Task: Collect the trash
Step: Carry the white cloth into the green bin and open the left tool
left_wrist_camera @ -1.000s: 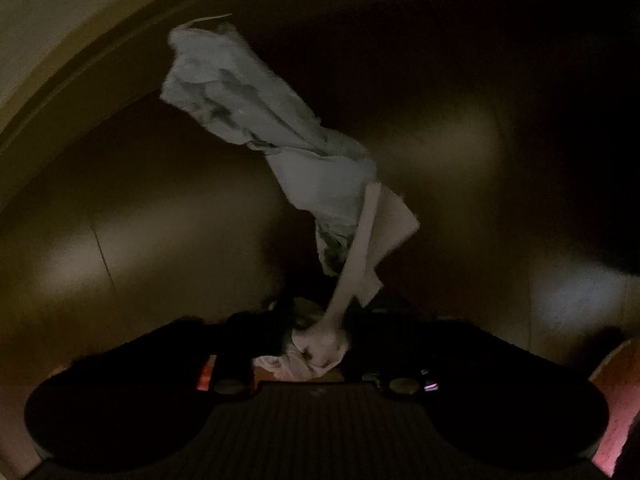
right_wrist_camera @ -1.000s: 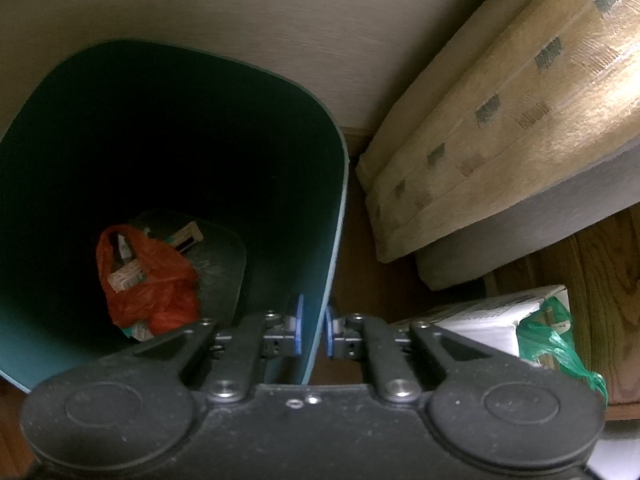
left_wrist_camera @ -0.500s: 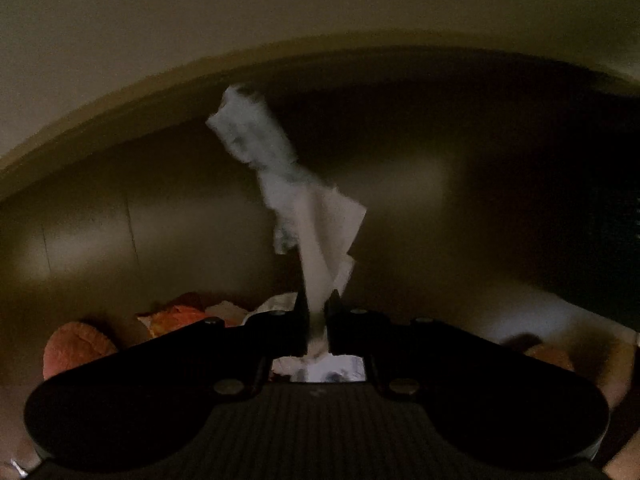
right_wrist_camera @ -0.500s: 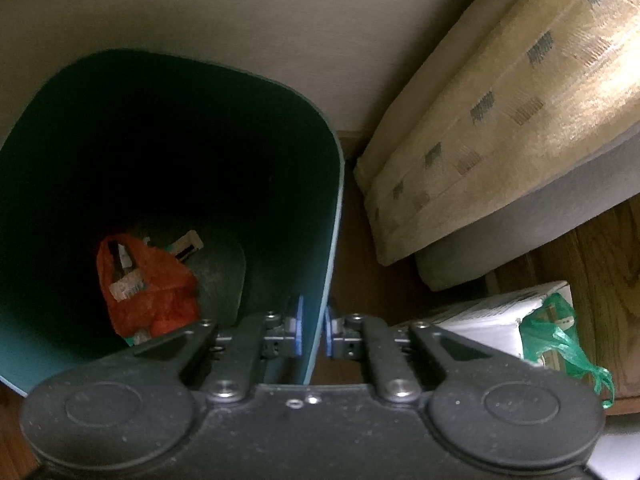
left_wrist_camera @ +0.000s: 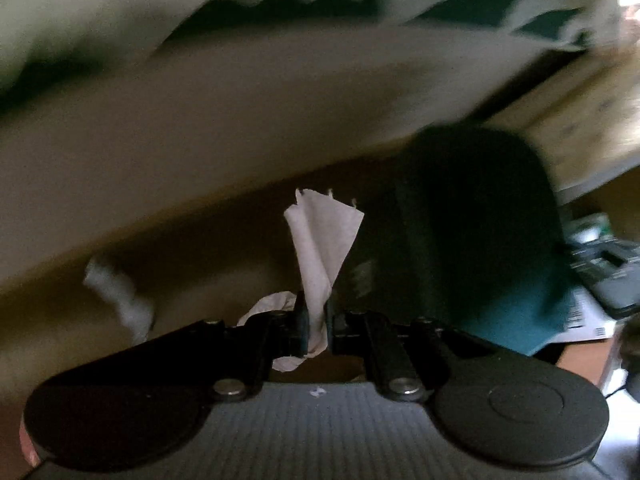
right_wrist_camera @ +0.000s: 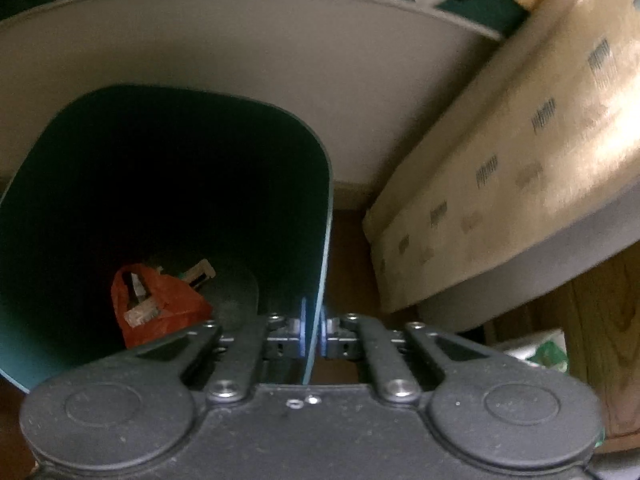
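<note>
Against the wall, our right gripper (right_wrist_camera: 311, 332) pinches the teal bin (right_wrist_camera: 24, 216) rim; an orange bag (right_wrist_camera: 160, 308) lies inside; our left gripper (left_wrist_camera: 316, 320) clamps tissue (left_wrist_camera: 320, 248).

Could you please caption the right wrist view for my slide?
Right gripper pinching the teal bin's rim, orange bag inside.

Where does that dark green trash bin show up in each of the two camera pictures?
Left wrist view: the green trash bin stands right of centre, blurred, beyond the gripper.
Right wrist view: it fills the left half, its right wall pinched between the fingers.
Shared landmark: the beige patterned cushion at right.
</note>
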Tool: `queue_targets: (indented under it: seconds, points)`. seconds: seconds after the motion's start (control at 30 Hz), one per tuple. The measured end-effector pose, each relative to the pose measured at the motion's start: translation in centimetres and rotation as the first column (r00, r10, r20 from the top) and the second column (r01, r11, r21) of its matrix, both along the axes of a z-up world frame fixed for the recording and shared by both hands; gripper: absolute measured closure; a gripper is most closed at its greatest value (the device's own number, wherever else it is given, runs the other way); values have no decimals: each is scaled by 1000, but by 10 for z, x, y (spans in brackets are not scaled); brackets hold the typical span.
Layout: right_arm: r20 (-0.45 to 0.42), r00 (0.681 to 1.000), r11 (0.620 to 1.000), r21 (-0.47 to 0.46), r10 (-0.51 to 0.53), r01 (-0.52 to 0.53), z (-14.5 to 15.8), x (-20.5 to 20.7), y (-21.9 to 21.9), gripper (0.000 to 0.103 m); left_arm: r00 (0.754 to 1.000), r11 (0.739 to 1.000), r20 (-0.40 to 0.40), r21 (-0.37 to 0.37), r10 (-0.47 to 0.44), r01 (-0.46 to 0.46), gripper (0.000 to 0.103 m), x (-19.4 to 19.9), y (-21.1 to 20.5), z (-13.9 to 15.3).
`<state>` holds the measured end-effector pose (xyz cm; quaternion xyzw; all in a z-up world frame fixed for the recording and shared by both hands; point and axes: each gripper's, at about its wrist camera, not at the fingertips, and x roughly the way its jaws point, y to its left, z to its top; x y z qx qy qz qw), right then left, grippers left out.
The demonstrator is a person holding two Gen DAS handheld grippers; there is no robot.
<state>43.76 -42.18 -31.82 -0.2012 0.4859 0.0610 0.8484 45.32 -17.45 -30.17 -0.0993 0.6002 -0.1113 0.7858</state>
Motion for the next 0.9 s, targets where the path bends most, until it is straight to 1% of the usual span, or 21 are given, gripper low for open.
queue_targets:
  seconds: [0.1, 0.17, 0.23, 0.33, 0.4, 0.47, 0.67, 0.73, 0.8, 0.9]
  points:
    - [9, 1000, 1000, 12, 20, -20, 4, 2, 2, 99, 998, 998, 61, -50, -22, 25, 95, 10, -27, 30]
    - [26, 998, 999, 11, 51, -51, 7, 0, 7, 99, 995, 995, 90, -82, -45, 52, 95, 17, -42, 37]
    - [44, 996, 997, 8, 81, -82, 11, -1, 14, 100, 992, 991, 99, -104, -74, 85, 95, 23, -60, 39]
    - [69, 991, 993, 30, 111, -113, 18, 1, 23, 101, 990, 987, 81, -106, -115, 123, 95, 30, -86, 25]
    - [84, 989, 991, 38, 125, -129, 20, 4, 28, 101, 989, 987, 67, -85, -130, 135, 95, 37, -100, 13]
    - [105, 984, 988, 29, 145, -149, 21, 5, 35, 101, 988, 985, 42, -81, -147, 150, 95, 41, -112, -2]
    - [122, 977, 984, 24, 175, -179, 22, 11, 39, 101, 984, 985, -51, -20, -171, 170, 95, 53, -135, -50]
    - [118, 978, 984, 31, 170, -175, 21, 13, 37, 101, 982, 984, -60, 7, -177, 178, 95, 53, -141, -58]
    - [114, 980, 985, 30, 165, -169, 20, 15, 35, 101, 979, 981, -77, 17, -189, 191, 95, 53, -148, -65]
    - [109, 982, 987, 33, 155, -160, 19, 14, 34, 101, 973, 974, -74, 45, -219, 223, 95, 53, -157, -68]
